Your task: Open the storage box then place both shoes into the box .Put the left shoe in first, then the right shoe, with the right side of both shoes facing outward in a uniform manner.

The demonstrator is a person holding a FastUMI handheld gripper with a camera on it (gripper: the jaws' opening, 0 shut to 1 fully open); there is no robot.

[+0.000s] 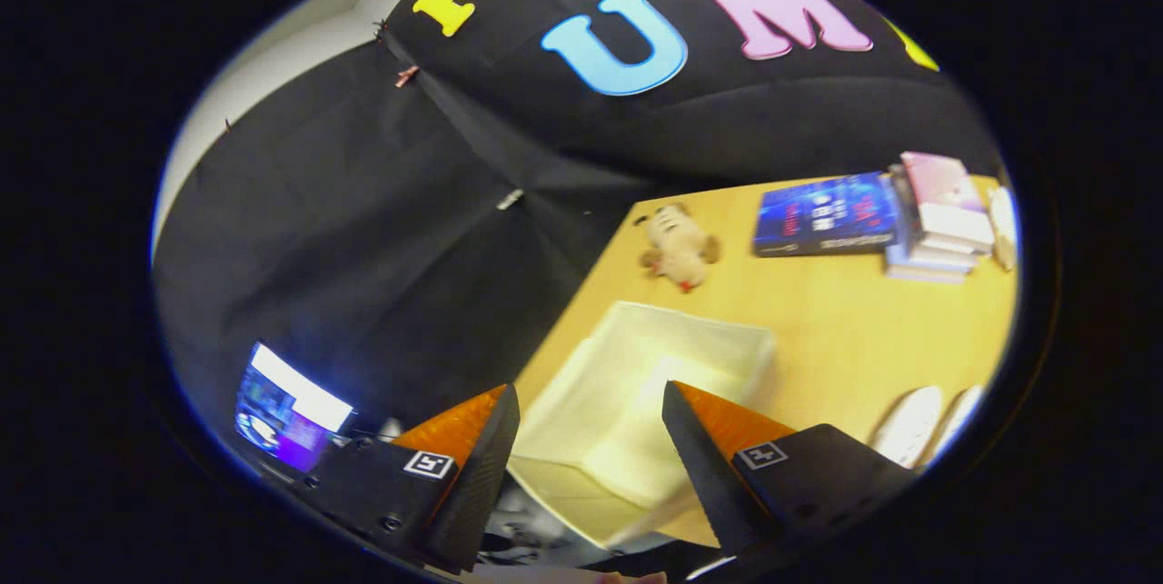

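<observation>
One storage box (636, 402), pale cream and open at the top, is seen standing on a light wooden table (845, 330), at the table's near left corner. Its inside is seen as bare, pale walls and floor. The box lies just ahead of the gripper (591, 439) and partly between its two fingers, which are held wide apart with nothing gripped; neither finger is seen to touch the box. A small square marker is carried on the body behind each finger.

Two white shoes (922, 425) are seen side by side on the table, to the right of the box and just beyond the right finger; only part of each is visible, so which is left and which is right cannot be told.

Beyond the box, near the table's far edge, a small tan plush toy (677, 248) is laid on the wood. To its right a dark blue book (827, 213) lies flat, and just beside that a short stack of books (940, 221) with a pink one on top is placed.

The booth's black cloth wall (363, 202) is hung behind and to the left of the table. Low at the left, beyond the left finger, a lit screen (286, 411) is seen, well apart from the box.
</observation>
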